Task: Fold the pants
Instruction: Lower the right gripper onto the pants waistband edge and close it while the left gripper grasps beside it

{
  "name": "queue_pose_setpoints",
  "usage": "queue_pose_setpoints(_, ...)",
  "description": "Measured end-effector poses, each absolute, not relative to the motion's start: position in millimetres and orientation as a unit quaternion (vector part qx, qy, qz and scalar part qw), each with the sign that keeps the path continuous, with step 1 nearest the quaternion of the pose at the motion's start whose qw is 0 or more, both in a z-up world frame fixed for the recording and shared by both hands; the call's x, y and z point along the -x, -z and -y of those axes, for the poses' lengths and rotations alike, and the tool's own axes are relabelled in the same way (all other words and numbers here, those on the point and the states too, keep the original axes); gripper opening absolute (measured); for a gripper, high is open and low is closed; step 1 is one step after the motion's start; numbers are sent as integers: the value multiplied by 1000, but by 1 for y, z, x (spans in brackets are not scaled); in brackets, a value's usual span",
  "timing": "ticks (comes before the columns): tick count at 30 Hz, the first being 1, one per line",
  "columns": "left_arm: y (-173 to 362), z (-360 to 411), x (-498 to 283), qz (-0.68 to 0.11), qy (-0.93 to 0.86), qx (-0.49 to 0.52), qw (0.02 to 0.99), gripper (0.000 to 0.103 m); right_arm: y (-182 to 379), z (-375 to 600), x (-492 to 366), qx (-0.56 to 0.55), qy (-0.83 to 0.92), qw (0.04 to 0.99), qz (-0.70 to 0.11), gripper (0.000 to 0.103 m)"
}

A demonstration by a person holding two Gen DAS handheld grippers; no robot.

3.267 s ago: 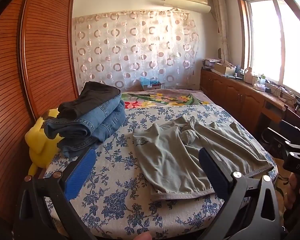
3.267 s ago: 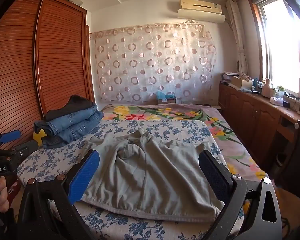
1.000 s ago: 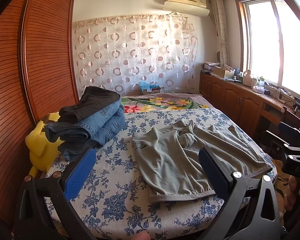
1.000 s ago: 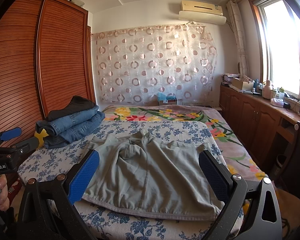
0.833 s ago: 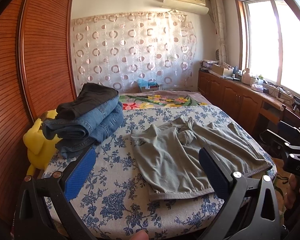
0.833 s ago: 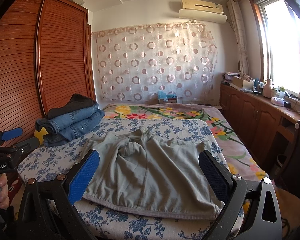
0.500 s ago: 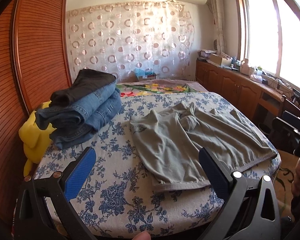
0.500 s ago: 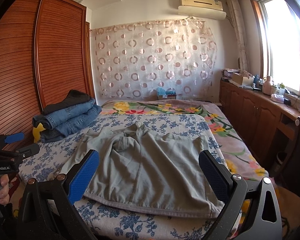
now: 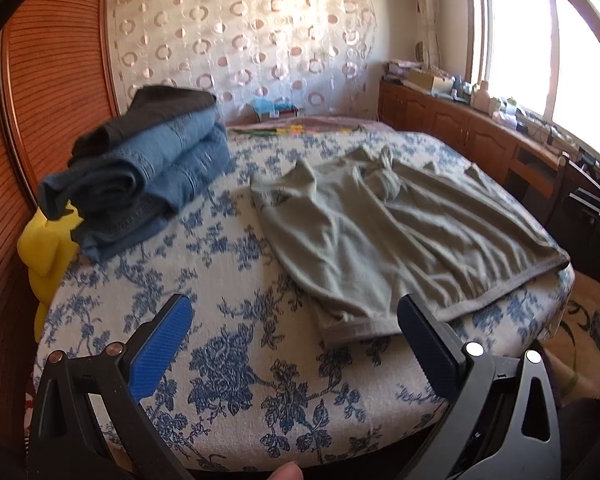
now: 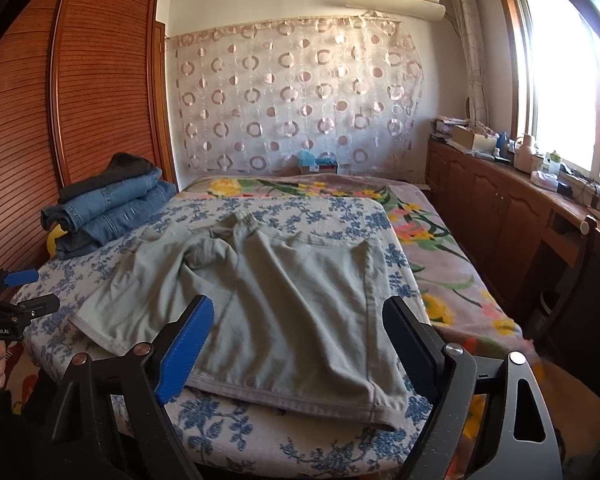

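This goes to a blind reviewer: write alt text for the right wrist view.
Grey-green pants lie spread flat and unfolded on a bed with a blue-flowered cover, just beyond the open right gripper. A stack of folded jeans sits at the bed's far left by a wooden wardrobe, and the left gripper shows at the left edge.

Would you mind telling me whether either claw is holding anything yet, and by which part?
Nothing is held: the left claw and right claw are both open above the grey-green pants.

text: "GenRobot.AI" | on: left gripper [image 10: 18, 290] body | view: right wrist
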State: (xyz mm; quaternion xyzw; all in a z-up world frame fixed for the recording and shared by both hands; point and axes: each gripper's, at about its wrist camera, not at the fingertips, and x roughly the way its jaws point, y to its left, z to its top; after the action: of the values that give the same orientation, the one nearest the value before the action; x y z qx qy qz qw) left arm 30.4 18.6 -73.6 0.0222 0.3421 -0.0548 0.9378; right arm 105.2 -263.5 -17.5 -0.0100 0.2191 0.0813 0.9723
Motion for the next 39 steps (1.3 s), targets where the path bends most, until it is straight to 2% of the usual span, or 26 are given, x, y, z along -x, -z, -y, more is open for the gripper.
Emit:
queue_pose_setpoints(5,92,-22,-34,-372,61,-28,926,102,24,269,-104,17,-76,966,-246,77)
queue_pose_setpoints(10,104,-26,-36,-394,71,-16,916,96,28,280,-101,21,-68,957,-281,75)
queue_pose_setpoints(15,105,-22,-39,-398,85,-18,913,83,26,291,-92,36,-59,947,-312,73)
queue_pose_setpoints(24,103,-23,-48,-394,91,-11,914,76,11,296,-72,64,-55,932,-353,72)
queue_pose_setpoints(27,101,-24,-50,-391,90,-13,916,74,8,300,-65,64,-54,929,-360,64)
queue_pose_setpoints(29,101,-25,-50,-390,89,-11,916,70,6,300,-61,68,-52,927,-365,53)
queue_pose_setpoints(31,100,-26,-50,-388,88,-10,918,66,8,301,-60,70,-51,928,-363,46)
queue_pose_setpoints(33,100,-27,-49,-385,91,-7,918,59,1,303,-56,64,-47,931,-357,34)
queue_pose_setpoints(35,99,-27,-49,-383,97,-5,918,51,-3,305,-57,50,-56,934,-350,17)
queue_pose_setpoints(37,96,-26,-47,-376,107,-3,920,43,-7,303,-63,48,-62,937,-341,9)
queue_pose_setpoints(39,92,-24,-45,-370,114,-2,922,34,-14,304,-64,42,-68,941,-328,6)
